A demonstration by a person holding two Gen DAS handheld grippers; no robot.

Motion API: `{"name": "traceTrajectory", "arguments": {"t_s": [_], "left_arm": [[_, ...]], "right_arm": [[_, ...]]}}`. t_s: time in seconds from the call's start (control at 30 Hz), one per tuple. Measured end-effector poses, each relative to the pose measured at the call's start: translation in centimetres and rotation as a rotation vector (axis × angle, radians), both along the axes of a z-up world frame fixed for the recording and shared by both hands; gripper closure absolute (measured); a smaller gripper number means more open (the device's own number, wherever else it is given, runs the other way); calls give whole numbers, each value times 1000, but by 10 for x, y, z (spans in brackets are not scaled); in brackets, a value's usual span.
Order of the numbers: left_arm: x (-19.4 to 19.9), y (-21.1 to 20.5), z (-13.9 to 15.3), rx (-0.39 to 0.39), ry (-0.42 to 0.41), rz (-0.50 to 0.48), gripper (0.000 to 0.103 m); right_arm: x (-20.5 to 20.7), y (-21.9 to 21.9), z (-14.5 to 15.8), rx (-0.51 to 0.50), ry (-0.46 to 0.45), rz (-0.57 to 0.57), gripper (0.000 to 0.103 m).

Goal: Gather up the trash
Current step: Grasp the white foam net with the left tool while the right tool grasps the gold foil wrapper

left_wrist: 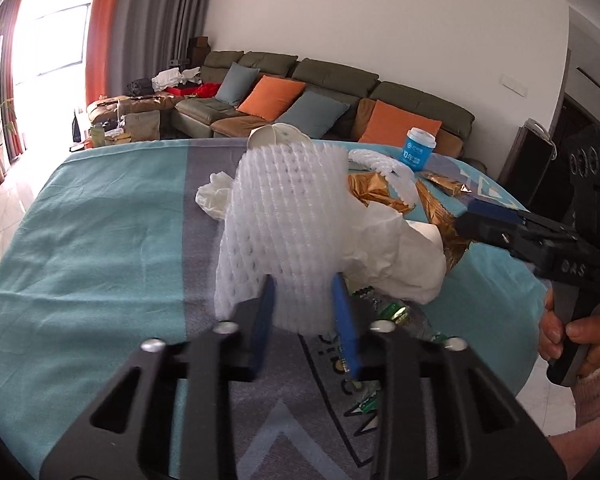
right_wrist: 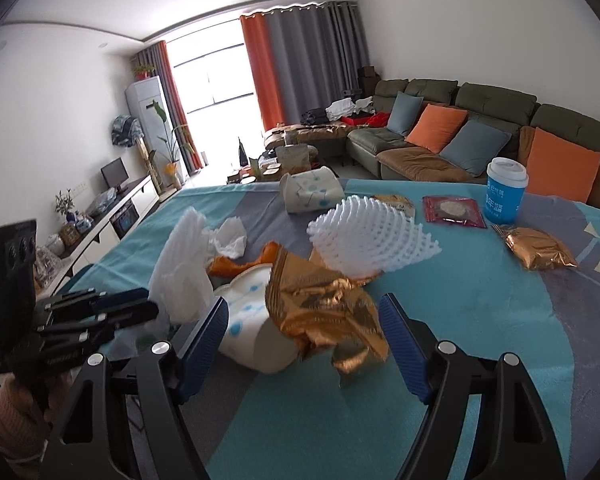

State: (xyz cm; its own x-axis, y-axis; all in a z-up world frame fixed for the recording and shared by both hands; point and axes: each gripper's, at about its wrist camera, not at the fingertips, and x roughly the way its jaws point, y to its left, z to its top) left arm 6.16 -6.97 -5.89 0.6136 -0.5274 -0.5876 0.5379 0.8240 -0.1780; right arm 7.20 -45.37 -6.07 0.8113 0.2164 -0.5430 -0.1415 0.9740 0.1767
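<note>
Trash heaped mid-table on teal and grey cloth (left_wrist: 100, 240). Left gripper (left_wrist: 304, 316) nearly closed, blue pads pinching lower edge of white foam net sleeve (left_wrist: 284, 216), sleeve standing up from the pads. Right gripper (right_wrist: 302, 344) wide apart, jaws either side of crumpled gold foil wrapper (right_wrist: 324, 312) and tipped paper cup (right_wrist: 248, 320), pads not pressing on either. Second foam net (right_wrist: 372, 236) just behind foil. Crumpled tissue (right_wrist: 228, 240) beside sleeve. Blue lidded cup (right_wrist: 506, 188) upright near far edge; gold packet (right_wrist: 540, 252) and red packet (right_wrist: 452, 210) lying flat nearby.
</note>
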Motion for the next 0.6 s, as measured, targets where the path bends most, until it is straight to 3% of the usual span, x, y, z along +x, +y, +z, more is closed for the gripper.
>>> {"name": "traceTrajectory", "arguments": {"t_s": [0.1,0.17,0.23,0.47,0.5,0.6], "left_arm": [[3,1,-2,-11,20,-3,96],[5,2,-4,-12,28,5,98],[5,3,-3,-11,23,14,100],[0,12,6,-25,-3,37,101],[-1,13,8,-20,-14,43,99],[-5,14,12,-27,-29,22,61]], "right_arm": [[-6,0,-3,-20,9,4,28],[-6,-2,-7,-18,15,6,35],[-3,-5,-10,-2,33,13,54],[-6,-12,-6,4,9,8,69],[-7,-12,-5,8,4,8,70],[-11,-13,0,18,-14,6,71]]}}
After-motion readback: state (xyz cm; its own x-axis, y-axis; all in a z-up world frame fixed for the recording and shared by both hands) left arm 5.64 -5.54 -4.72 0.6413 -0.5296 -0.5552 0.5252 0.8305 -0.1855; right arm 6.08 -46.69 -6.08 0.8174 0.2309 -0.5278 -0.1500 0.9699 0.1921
